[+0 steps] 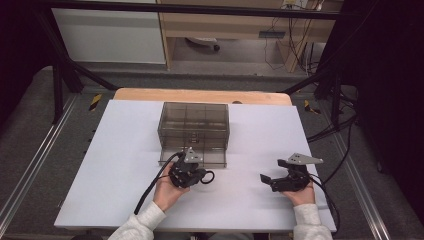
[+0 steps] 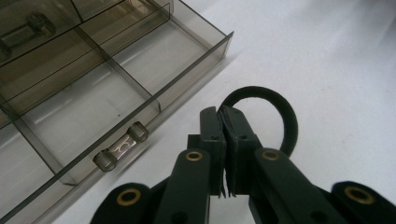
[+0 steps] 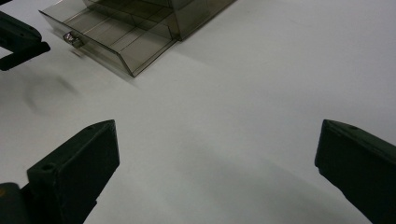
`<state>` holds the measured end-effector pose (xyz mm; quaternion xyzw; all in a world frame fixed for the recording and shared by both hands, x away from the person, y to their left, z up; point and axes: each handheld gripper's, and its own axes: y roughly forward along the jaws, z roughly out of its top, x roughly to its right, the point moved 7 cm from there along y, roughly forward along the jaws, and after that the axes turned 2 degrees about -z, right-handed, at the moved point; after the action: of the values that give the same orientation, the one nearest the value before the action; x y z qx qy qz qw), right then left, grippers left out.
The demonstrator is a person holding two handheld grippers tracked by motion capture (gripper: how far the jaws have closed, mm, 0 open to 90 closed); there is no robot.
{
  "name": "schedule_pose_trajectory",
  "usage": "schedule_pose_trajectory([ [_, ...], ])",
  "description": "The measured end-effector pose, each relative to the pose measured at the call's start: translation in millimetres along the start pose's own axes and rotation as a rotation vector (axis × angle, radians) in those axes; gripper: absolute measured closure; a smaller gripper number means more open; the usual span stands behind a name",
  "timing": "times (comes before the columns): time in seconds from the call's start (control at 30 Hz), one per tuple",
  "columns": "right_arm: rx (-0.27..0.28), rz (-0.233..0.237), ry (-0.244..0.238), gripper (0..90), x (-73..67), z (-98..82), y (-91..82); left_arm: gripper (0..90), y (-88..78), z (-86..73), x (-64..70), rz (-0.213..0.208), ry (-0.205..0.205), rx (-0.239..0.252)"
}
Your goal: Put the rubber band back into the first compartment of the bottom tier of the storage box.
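The right gripper (image 3: pixel 217 163) holds its jaws wide apart over white table (image 3: pixel 261 84), the smoky drawer (image 3: pixel 116 35) open at upper left.

Black hair tie (image 2: pixel 280 116) (a closed loop) pinched upright.

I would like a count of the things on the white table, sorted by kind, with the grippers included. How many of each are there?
Drawer box, smoky clear plastic, bottom drawer pulled open: 1
Black hair tie, pinched in the left gripper: 1
Grippers, the left gripper and the open right gripper: 2
Total: 4
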<state>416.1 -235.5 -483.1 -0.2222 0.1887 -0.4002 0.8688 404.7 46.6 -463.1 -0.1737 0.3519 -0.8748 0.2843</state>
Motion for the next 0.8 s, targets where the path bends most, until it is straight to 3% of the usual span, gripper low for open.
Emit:
schedule_pose_trajectory([
  [0.8, 0.0, 0.0, -0.001, 0.3, -0.2, -0.2, 0.6, 86.7, -18.8, -10.6, -19.9, 0.035, -0.022, 0.008],
])
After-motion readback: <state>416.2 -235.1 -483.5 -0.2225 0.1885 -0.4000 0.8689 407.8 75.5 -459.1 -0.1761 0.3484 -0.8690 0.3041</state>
